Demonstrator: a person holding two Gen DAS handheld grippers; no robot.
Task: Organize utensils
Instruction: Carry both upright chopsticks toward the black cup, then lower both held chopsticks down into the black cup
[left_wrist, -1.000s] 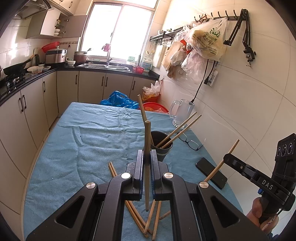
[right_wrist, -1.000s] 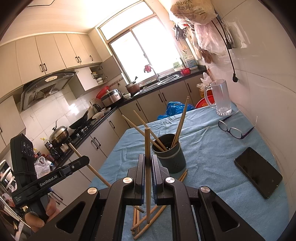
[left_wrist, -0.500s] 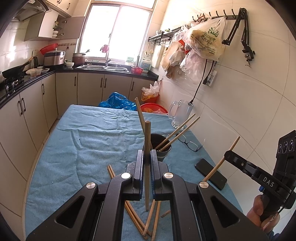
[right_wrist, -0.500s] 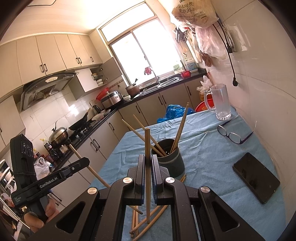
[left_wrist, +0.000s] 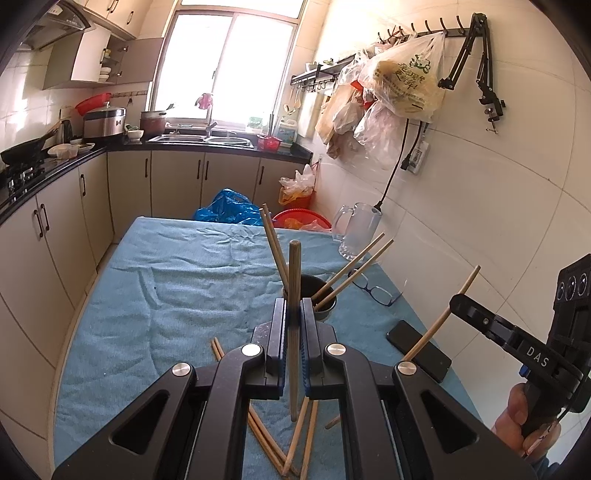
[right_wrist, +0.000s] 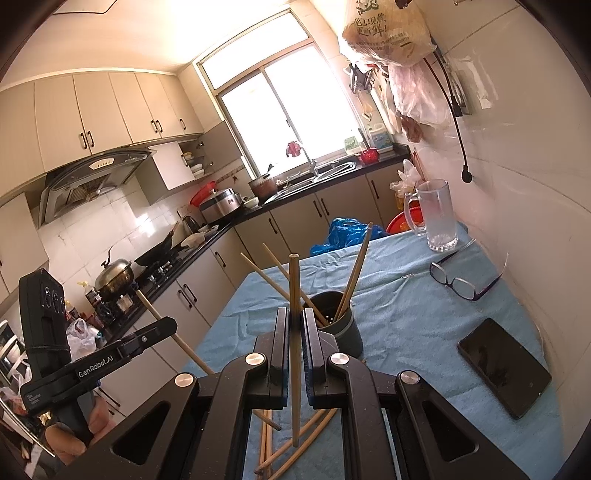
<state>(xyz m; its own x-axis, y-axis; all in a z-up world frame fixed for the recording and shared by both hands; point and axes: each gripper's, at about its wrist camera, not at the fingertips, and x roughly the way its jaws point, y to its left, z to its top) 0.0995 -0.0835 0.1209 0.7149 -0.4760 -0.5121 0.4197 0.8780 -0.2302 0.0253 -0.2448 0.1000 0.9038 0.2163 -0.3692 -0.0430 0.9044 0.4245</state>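
A dark round holder (left_wrist: 323, 295) stands on the blue cloth with three chopsticks (left_wrist: 352, 267) leaning in it; it also shows in the right wrist view (right_wrist: 341, 326). My left gripper (left_wrist: 293, 314) is shut on an upright chopstick (left_wrist: 294, 280), just in front of the holder and above the table. My right gripper (right_wrist: 294, 325) is shut on another upright chopstick (right_wrist: 294, 291), near the holder. Each gripper shows in the other's view, the right one (left_wrist: 480, 317) and the left one (right_wrist: 147, 336). Several loose chopsticks (left_wrist: 295, 443) lie on the cloth below my grippers.
A glass mug (left_wrist: 356, 230), spectacles (left_wrist: 375, 290) and a black phone (left_wrist: 419, 349) lie along the table's right side by the tiled wall. Cabinets and a counter run along the left and far side. Bags hang on the wall hooks (left_wrist: 402, 85).
Both grippers have risen a little and drawn slightly back from the holder, each still holding its chopstick upright.
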